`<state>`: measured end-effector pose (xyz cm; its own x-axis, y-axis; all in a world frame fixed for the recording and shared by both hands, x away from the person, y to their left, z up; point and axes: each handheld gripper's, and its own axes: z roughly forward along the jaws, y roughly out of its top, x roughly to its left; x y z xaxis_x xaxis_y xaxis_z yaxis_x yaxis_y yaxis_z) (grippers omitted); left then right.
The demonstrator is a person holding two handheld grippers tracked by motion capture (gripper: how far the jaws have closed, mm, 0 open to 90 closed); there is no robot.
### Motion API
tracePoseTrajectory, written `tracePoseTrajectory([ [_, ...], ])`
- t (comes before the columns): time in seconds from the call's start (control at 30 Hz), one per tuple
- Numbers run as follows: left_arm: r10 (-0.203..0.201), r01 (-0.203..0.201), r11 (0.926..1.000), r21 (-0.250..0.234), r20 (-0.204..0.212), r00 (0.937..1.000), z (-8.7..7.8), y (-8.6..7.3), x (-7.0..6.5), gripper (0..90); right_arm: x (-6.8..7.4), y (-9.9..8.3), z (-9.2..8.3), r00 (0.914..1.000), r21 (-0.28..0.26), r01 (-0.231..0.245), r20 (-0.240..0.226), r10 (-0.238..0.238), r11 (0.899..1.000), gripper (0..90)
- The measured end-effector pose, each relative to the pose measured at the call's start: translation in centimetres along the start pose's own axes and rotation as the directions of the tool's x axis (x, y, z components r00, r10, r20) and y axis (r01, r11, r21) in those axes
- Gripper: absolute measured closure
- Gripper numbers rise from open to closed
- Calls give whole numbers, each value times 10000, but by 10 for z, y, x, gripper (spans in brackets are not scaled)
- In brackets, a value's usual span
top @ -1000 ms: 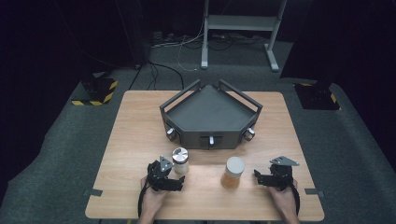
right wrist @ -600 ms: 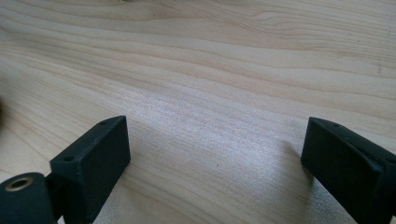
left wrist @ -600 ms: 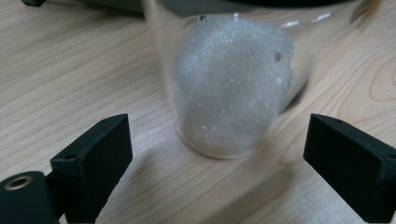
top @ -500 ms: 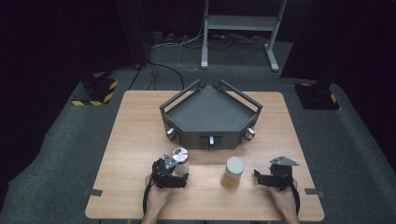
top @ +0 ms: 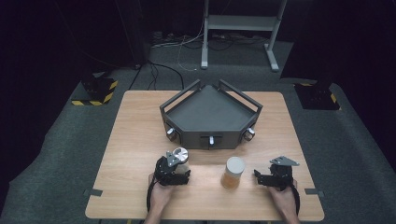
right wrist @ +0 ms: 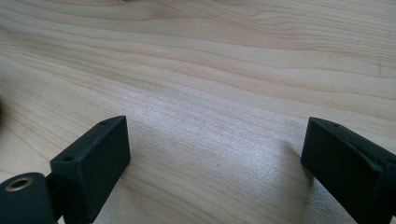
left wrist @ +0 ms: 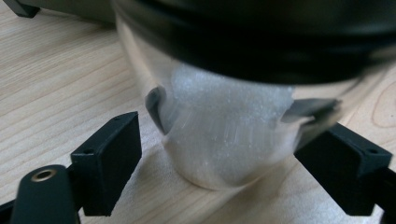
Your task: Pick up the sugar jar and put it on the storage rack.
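Observation:
A small clear jar (top: 180,156) with a metal lid and white powder stands on the wooden table (top: 140,140) at the front left. My left gripper (top: 177,163) reaches around it from the near side. In the left gripper view the jar (left wrist: 229,130) stands between the jaws of the left gripper (left wrist: 229,161). These jaws have just been closing, and a narrow gap still shows at the left pad (left wrist: 109,158). A taller jar (top: 233,172) of orange-brown content with a pale lid stands at the front middle. My right gripper (top: 262,177) rests open to its right, and the right gripper (right wrist: 219,158) has bare wood between its jaws.
A dark grey angular tray (top: 210,112) with raised rails and front knobs sits mid-table behind both jars. The table's front edge lies just under the person's hands. Cables and a metal stand lie on the floor beyond.
My left gripper has edged forward onto the white-powder jar and its jaws have narrowed around it. The right gripper and the orange jar have kept still.

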<state>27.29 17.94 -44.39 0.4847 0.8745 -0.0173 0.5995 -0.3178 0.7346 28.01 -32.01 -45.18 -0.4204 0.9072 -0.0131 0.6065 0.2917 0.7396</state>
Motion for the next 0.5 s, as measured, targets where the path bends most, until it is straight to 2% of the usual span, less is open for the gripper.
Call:
tracePoseTrajectory([
  [0.5,-27,26,9999,-155,-107,9999,5,1,-5,239,0,0,0,10000,-2,3,1,-3,10000,80],
])
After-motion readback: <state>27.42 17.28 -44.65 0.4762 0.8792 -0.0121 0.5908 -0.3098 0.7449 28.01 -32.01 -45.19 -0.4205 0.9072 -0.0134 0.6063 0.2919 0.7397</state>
